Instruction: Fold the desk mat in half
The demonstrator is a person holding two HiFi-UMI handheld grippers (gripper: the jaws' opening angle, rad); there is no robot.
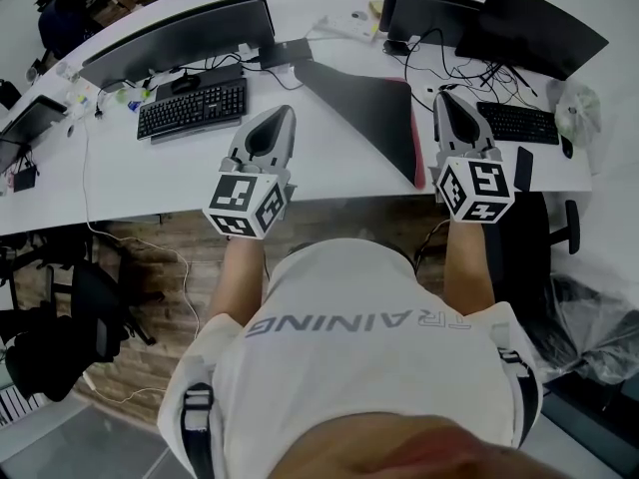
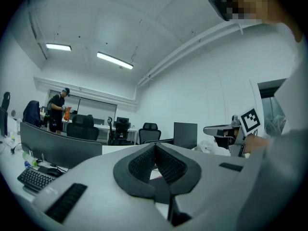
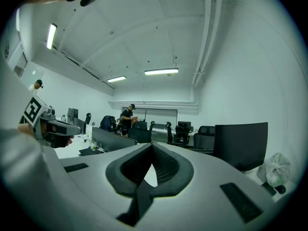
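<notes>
The desk mat lies folded on the white desk. Its dark face is up and a red edge shows along its right side. My left gripper hovers level over the desk just left of the mat, its jaws shut with nothing between them. My right gripper is level at the mat's right edge, also shut and empty. In the left gripper view the pads meet at the tip. The right gripper view shows the jaws closed the same way.
A black keyboard and a monitor stand at the left of the desk. A second keyboard, monitors, cables, a phone and a plastic bag crowd the right. Office chairs stand below left.
</notes>
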